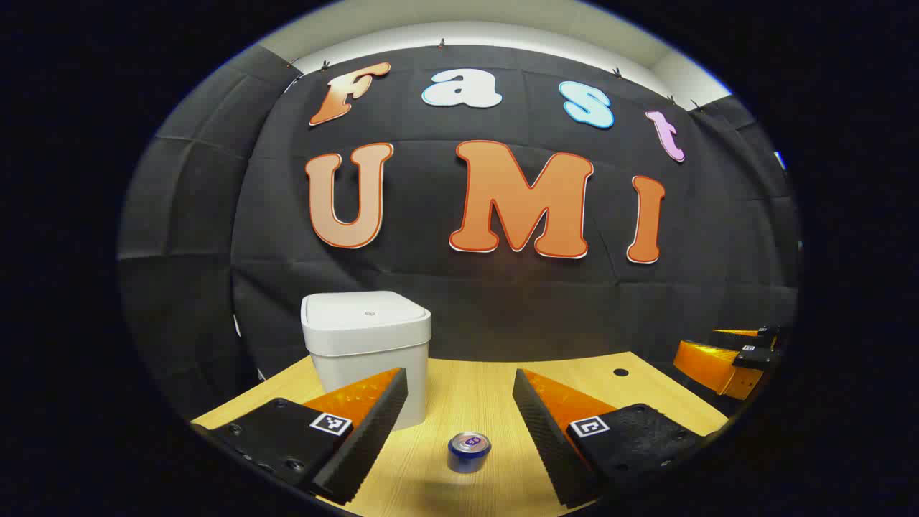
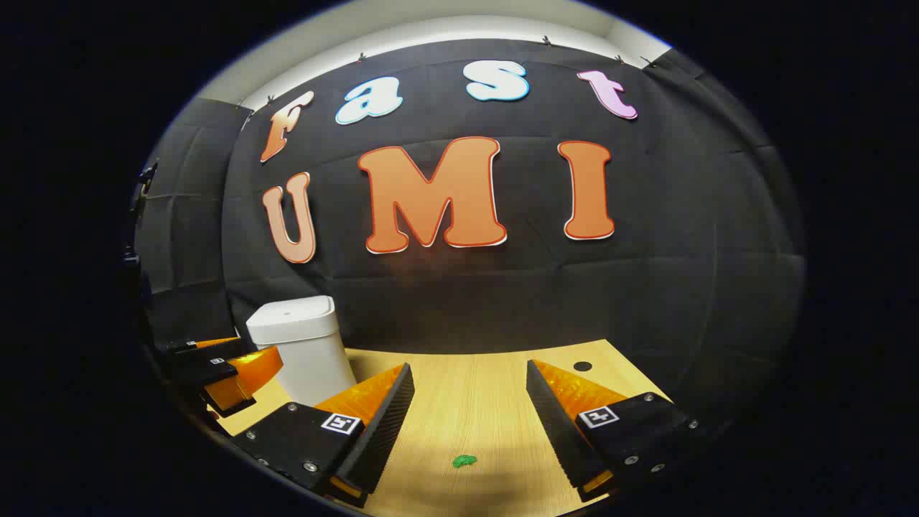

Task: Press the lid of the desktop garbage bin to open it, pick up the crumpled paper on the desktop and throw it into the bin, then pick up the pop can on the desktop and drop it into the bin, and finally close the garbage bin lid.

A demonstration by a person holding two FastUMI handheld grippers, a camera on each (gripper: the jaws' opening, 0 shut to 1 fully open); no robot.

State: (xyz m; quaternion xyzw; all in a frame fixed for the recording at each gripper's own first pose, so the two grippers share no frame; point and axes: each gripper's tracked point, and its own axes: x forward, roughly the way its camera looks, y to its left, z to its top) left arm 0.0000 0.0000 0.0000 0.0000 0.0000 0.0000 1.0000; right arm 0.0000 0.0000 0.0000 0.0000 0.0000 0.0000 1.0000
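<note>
Holding my left gripper point(image 1: 459, 409) spread wide, empty; pop can point(image 1: 469, 452) lies between its fingers, bin point(image 1: 366, 345), lid down, ahead-left. My right gripper point(image 2: 470, 409) gapes too, crumpled paper point(image 2: 464, 461) just below.

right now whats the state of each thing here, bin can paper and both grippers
garbage bin: upright, lid shut
pop can: on the desk, not held
crumpled paper: green, on the desk, not held
left gripper: open, empty
right gripper: open, empty
</note>
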